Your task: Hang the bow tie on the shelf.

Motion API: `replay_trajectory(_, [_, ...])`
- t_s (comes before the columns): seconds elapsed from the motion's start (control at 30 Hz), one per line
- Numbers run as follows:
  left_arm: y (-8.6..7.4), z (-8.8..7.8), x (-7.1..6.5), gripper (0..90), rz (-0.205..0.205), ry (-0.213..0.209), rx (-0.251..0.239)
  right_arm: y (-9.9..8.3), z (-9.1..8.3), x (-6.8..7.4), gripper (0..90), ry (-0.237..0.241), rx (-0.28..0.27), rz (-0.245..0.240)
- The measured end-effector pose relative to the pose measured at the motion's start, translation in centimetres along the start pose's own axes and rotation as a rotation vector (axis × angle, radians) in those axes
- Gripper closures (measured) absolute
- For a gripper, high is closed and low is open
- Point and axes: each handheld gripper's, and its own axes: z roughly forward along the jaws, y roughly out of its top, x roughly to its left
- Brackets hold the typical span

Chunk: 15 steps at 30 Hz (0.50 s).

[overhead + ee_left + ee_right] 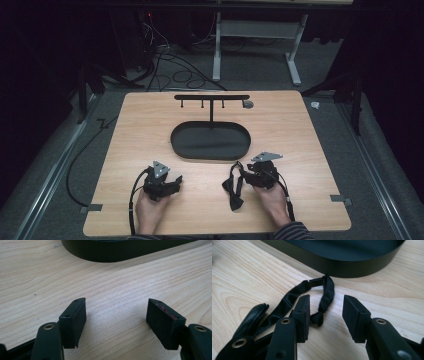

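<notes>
A black bow tie (232, 190) with a thin strap (325, 293) lies on the wooden table, in front of a black oval tray (210, 156). My right gripper (246, 171) rests beside the tie's right side. In the right gripper view it (325, 312) is open, and the strap's end hangs between the jaws, close to the left one. The tie's folded bow (252, 317) lies left of that jaw. My left gripper (176, 181) sits near the table's front left. It is open over bare wood (116, 315), with the tray wall (107, 255) ahead.
A black T-shaped rack (211, 97) with small hooks rises from the tray's far side. A small grey round piece (247, 104) lies near its right end. Grey tape marks (341, 200) sit at the table's side edges. Cables (175, 70) cover the floor beyond.
</notes>
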Motion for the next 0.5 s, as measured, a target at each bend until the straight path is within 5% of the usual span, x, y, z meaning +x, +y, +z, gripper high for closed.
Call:
replay_trajectory(0.3, [0.0,0.0,0.0,32.7,0.001,-0.001,0.0,0.5,1.0,0.2,67.5,-0.036,0.001,0.008])
replay_trajectory(0.5, [0.0,0.0,0.0,32.5,0.002,-0.002,0.001,0.4,1.4,0.0,83.0,-0.032,0.026,0.006])
